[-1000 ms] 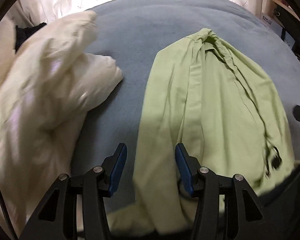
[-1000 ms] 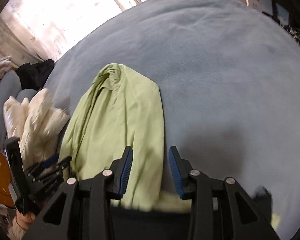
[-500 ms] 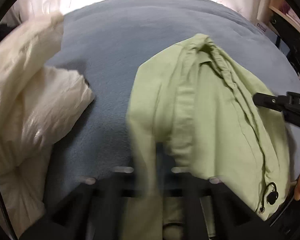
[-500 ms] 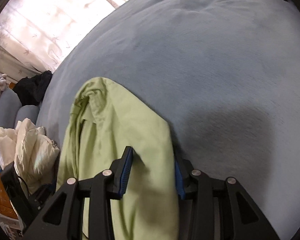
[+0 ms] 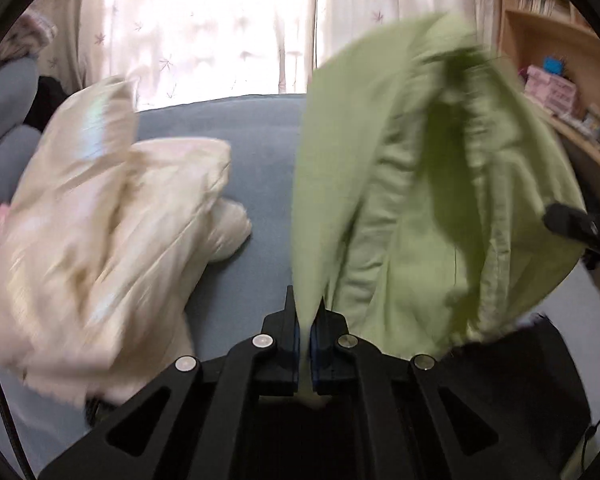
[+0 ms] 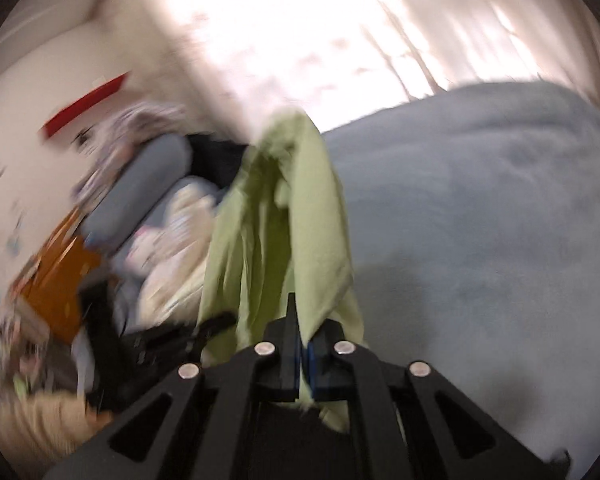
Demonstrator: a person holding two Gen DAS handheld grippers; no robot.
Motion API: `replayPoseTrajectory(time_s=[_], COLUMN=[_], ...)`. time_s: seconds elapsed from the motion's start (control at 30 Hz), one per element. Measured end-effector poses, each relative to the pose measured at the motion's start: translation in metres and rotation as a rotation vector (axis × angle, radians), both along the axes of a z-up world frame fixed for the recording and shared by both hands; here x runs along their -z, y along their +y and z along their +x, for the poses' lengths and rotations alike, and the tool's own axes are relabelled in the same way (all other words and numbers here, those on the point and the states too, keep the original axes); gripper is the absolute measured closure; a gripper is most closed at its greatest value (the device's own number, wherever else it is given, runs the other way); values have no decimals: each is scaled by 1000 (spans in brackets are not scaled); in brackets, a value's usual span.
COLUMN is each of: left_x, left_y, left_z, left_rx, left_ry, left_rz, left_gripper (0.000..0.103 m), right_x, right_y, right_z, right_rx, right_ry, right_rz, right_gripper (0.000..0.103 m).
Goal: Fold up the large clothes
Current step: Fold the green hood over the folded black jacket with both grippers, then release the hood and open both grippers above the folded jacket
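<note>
A light green garment (image 5: pixel 416 200) hangs lifted above the grey-blue bed (image 5: pixel 256 132). My left gripper (image 5: pixel 305 320) is shut on its lower edge, cloth pinched between the blue pads. In the right wrist view the same green garment (image 6: pixel 300 216) rises ahead, and my right gripper (image 6: pixel 303 332) is shut on another part of its edge. The right gripper's black body (image 5: pixel 580 228) shows at the right edge of the left wrist view. Both views are motion-blurred.
A cream-white puffy jacket (image 5: pixel 100 232) lies crumpled on the left of the bed. Pale curtains (image 5: pixel 204 28) hang behind. A wooden shelf (image 5: pixel 556 52) stands at right. Grey pillows (image 6: pixel 148 184) and clutter (image 6: pixel 52 292) lie left of the bed (image 6: pixel 480 220).
Both grippers closed on the green garment and lifted it off the bed. The garment lay flat before and now hangs in the air; both cameras tilted up toward the curtains.
</note>
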State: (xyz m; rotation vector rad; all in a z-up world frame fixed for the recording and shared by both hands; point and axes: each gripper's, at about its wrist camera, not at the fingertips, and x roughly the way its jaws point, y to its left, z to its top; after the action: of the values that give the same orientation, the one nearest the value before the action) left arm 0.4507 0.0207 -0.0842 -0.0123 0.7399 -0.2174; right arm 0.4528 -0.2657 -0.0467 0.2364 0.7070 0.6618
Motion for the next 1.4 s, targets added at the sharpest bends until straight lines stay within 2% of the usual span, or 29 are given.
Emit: replayPoseTrajectory(time_s=[0.07, 0.1, 0.13, 0.2, 0.3, 0.4, 0.47, 0.6, 0.73, 0.8, 0.87, 1.0, 1.17, 1.27, 1.37, 1.4], left_x=[2, 6, 12, 24, 40, 50, 52, 49, 23, 15, 13, 24, 54, 70, 80, 83], left_y=[20, 30, 39, 53, 80, 96, 103, 108, 91, 89, 83, 64, 42, 32, 24, 21], left_z=[-22, -33, -45, -65, -90, -118, -135, -167, -182, -190, -193, -191, -176, -164, -154, -152], left_rx=[1, 0, -4, -13, -26, -38, -43, -26, 17, 43, 76, 124, 139, 132, 107, 104], left_ry=[34, 57, 80, 116, 191, 245, 269, 281, 271, 264, 266, 306, 389, 416, 405, 404], left_rz=[-24, -35, -36, -18, -1, -8, -18, -37, -88, -117, -159, -248, -332, -390, -430, -435], left_gripper=[101, 101, 100, 100, 101, 100, 100, 96, 88, 77, 74, 74, 74, 74, 74, 82], right_x=[-2, 0, 3, 16, 46, 82, 96, 103, 88, 81, 76, 79, 100, 112, 122, 123], right_y=[5, 5, 5, 5, 4, 11, 14, 28, 30, 29, 27, 17, 3, -1, -2, -1], right_z=[-41, -55, -70, -101, -133, -160, -176, -211, -237, -240, -240, -233, -212, -203, -198, -199], right_rx=[-35, -44, -37, -9, 9, 29, 33, 38, 42, 51, 64, 120, 194, 230, 264, 276], right_ry=[-3, 6, 15, 37, 125, 201, 229, 224, 234, 239, 249, 316, 437, 472, 487, 475], right_rz=[-86, -122, -168, -261, -358, -509, -558, -628, -541, -484, -415, -266, -79, 3, 50, 61], right_gripper=[95, 89, 78, 65, 62, 62, 62, 62, 62, 62, 62, 61, 61, 61, 61, 61])
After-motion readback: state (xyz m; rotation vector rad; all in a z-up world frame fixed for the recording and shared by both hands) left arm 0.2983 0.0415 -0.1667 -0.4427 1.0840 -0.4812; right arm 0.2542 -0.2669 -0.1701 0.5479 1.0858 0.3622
